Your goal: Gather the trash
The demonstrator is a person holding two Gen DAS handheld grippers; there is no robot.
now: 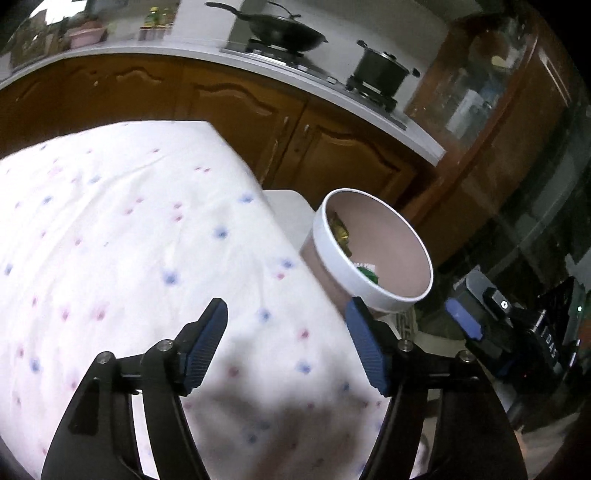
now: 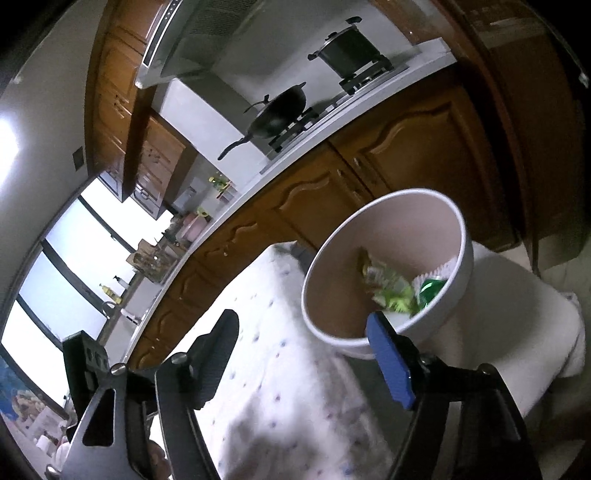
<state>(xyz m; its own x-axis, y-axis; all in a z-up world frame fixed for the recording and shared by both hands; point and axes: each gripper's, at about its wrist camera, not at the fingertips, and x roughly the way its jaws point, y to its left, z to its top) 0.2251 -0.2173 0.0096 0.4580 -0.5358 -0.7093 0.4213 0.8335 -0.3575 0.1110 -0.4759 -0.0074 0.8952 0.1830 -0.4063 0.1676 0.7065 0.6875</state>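
Observation:
A round bin (image 1: 373,243) with a white rim and pinkish-brown wall stands just off the table's right edge. Crumpled green and yellow wrappers (image 2: 391,291) lie inside it, also visible as wrappers (image 1: 364,269) in the left wrist view. My left gripper (image 1: 287,305) is open above the tablecloth, nothing between its blue pads, its right finger close to the bin's rim. My right gripper (image 2: 301,319) is open and empty in front of the bin (image 2: 388,266), its right pad overlapping the near rim. One blue fingertip (image 1: 461,321) of it shows beside the bin.
The table wears a white cloth (image 1: 129,240) with pink and blue flowers. A white stool-like surface (image 2: 517,295) sits under and behind the bin. Wooden cabinets (image 1: 332,147) and a counter with a wok (image 1: 284,33) and pot (image 1: 380,70) run behind.

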